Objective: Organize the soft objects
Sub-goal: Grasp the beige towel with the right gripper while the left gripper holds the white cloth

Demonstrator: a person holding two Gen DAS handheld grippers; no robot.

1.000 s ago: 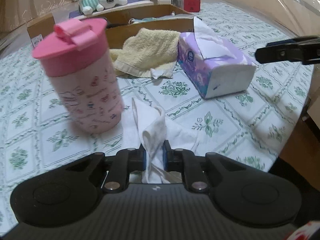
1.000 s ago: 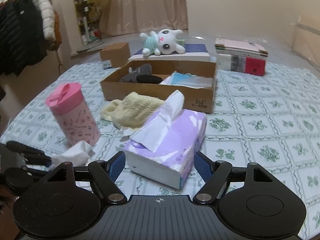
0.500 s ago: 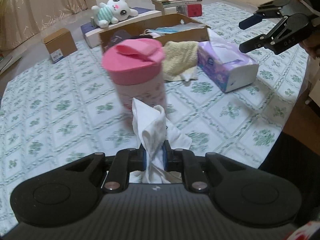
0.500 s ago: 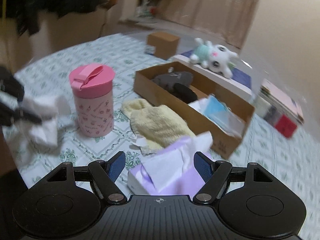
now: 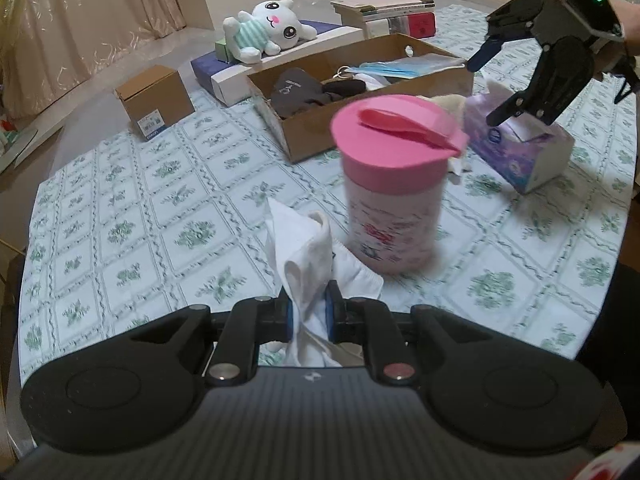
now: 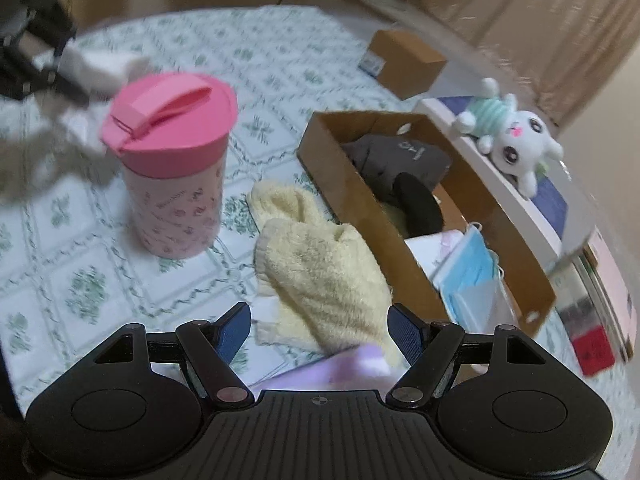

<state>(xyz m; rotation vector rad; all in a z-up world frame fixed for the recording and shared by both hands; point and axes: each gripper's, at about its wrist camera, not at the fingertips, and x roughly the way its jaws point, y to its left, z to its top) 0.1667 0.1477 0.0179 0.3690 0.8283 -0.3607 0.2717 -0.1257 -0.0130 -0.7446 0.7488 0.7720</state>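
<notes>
1. left wrist view: the left gripper [image 5: 307, 312] is clamped on a crumpled white cloth [image 5: 306, 248], which bunches up between the blue pads and hangs clear of the table [image 5: 120, 216]. a pink cup [image 5: 394, 184] with a pink lid stands just beyond the cloth. further back, an open cardboard box [image 5: 360, 96] already holds dark fabric items and blue face masks. a purple tissue box [image 5: 520, 152] sits to the right of the cup. the right gripper [image 5: 486, 84] hangs above that tissue box, its jaws apart and nothing between them. a plush rabbit [image 5: 268, 28] lies on a flat box behind the cardboard box.

2. right wrist view: the right gripper's jaws stand wide apart and empty. a yellow towel [image 6: 316, 268] lies on the table just ahead of them, its far edge resting against the side of the cardboard box. the pink cup stands to the left of the towel. at the far left, blurred, the left gripper carries the white cloth.

3. the step in hand looks like carrying the white cloth toward the cardboard box. the next move calls for bringing it over the rim, past the cup, and letting go. the right gripper seems placed to pick up the yellow towel next.
</notes>
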